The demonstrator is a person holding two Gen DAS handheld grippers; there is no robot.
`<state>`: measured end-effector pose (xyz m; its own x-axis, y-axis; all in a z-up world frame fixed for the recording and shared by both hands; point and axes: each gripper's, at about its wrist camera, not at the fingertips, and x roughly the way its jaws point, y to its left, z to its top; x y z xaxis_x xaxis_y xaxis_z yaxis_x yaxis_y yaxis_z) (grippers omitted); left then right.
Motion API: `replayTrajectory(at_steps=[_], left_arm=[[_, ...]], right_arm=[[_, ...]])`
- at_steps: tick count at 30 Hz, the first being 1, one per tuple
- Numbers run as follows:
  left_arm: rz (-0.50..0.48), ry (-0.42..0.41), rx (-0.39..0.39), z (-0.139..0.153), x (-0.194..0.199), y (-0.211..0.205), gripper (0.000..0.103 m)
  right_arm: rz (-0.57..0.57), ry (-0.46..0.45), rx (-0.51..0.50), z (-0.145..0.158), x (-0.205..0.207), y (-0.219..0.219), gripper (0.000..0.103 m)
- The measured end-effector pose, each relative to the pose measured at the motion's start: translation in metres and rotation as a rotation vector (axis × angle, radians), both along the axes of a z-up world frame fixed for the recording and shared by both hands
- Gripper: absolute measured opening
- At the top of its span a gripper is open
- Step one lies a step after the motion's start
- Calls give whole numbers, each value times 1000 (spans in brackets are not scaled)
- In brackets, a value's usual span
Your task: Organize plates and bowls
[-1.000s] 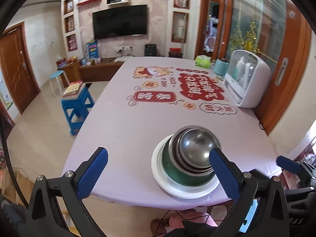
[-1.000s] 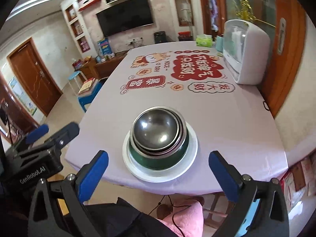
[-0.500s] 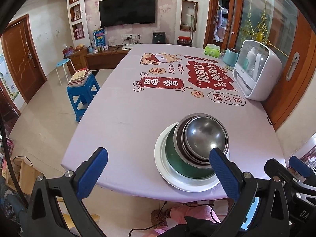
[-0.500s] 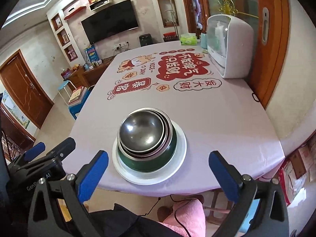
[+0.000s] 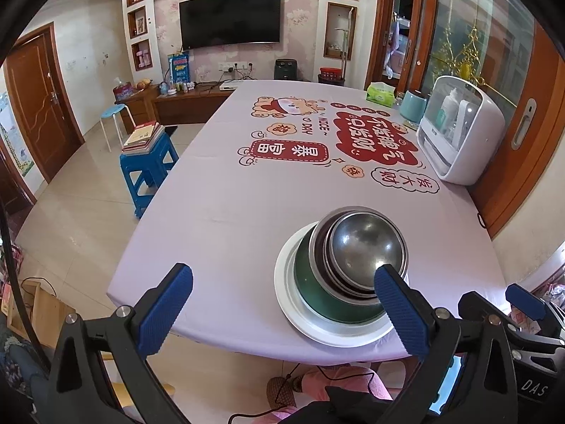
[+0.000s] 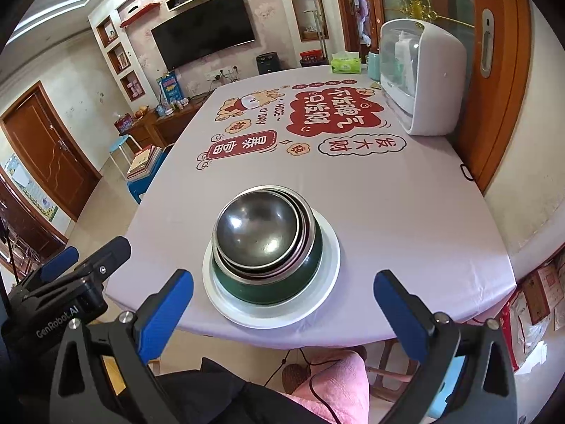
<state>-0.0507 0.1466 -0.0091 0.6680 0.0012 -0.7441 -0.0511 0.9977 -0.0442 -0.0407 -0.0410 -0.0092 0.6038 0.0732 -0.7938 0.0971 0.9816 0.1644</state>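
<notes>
Steel bowls (image 6: pixel 259 233) sit nested in a green bowl (image 6: pixel 268 282) on the white plate (image 6: pixel 328 247). Left gripper (image 5: pixel 282 304) and right gripper (image 6: pixel 282 304) gape before that plate, holding nothing.

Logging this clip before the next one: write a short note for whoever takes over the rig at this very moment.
Left gripper: open, empty, short of the table edge.
Right gripper: open, empty, also off the table.
Steel bowls sit nested in a green bowl, which stands on a white plate near the front edge of the table.
Done: the stack looks complete.
Left: probably nothing; no other loose dishes show.
</notes>
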Motion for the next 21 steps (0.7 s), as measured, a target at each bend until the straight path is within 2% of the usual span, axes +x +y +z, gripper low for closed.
replayTrajectory(at_steps=[21], left_arm=[[15,-24,-16,4,13,2,102]], right_arm=[[17,-14,-22,3,13,-1,103]])
